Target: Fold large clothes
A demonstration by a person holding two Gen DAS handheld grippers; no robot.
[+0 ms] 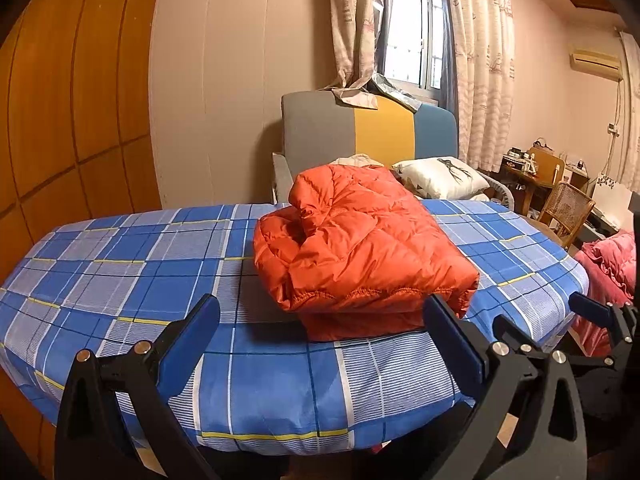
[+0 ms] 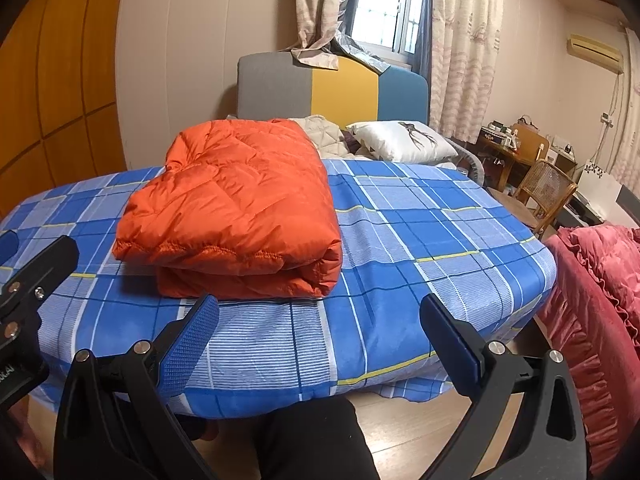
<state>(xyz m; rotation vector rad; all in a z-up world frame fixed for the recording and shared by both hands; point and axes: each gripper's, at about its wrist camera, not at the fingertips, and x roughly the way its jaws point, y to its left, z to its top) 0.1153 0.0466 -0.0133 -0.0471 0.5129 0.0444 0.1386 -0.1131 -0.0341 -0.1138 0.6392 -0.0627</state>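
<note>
An orange quilted down jacket [image 1: 360, 244] lies folded into a thick rectangular bundle on the bed with the blue plaid sheet [image 1: 120, 280]. It also shows in the right wrist view [image 2: 236, 208], left of centre on the sheet [image 2: 420, 220]. My left gripper [image 1: 322, 312] is open and empty, held just in front of the jacket's near hem. My right gripper [image 2: 320, 312] is open and empty, held back at the bed's near edge, to the right of the bundle. The right gripper's finger [image 1: 592, 312] shows at the right edge of the left view.
A grey, yellow and blue headboard [image 1: 368, 132] and a white pillow [image 1: 440, 178] stand behind the jacket. A red ruffled quilt [image 2: 600, 300] hangs to the right of the bed. A wicker chair [image 2: 544, 188] and cluttered desk [image 2: 512, 140] stand at the far right. An orange wardrobe [image 1: 72, 100] is on the left.
</note>
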